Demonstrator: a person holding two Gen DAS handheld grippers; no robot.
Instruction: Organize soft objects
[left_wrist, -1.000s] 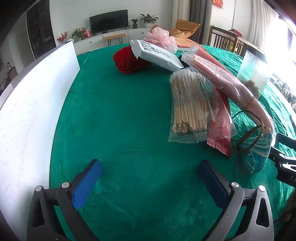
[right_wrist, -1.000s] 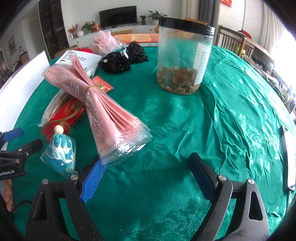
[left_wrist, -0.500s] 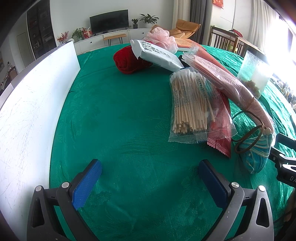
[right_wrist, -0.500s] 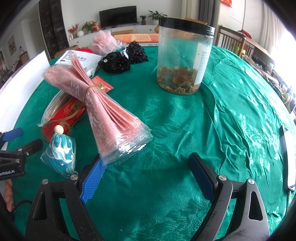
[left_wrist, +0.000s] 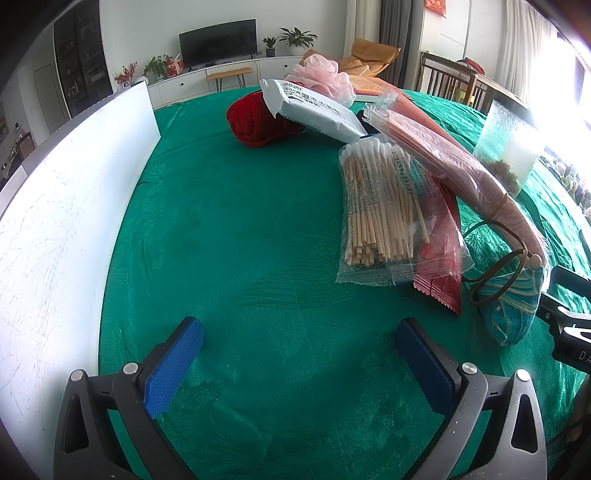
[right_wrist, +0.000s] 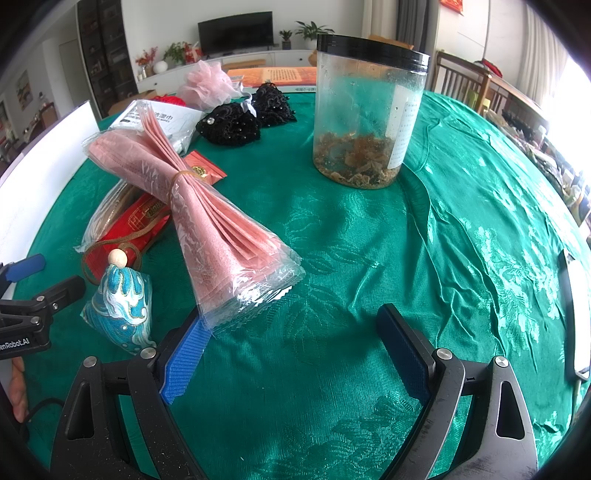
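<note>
Both grippers, left (left_wrist: 299, 354) and right (right_wrist: 291, 341), are held wide open over the bench (right_wrist: 332, 240), nothing gripped. The pink packet bundle (right_wrist: 207, 206) lies just ahead of the right gripper's left finger, its end touching it. It is judged light, soft and slippery; the banded waist is best grasped.

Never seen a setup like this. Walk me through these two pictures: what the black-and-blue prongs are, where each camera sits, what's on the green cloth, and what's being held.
There is no robot arm. A person holds a two-finger gripper in each hand, and a fisheye camera on each looks forward along its fingers.

One picture is from the left gripper, the other from the right gripper. The blue-padded prongs at the bottom are their fingers. Both are open and hold nothing.

On the green tablecloth lie a banded bundle of pink packets, a bag of cotton swabs, red packets, a teal sachet with a wooden bead, a white wipes pack, red yarn, a pink mesh puff, black lace pieces and a clear jar. A white board stands along the left.
</note>
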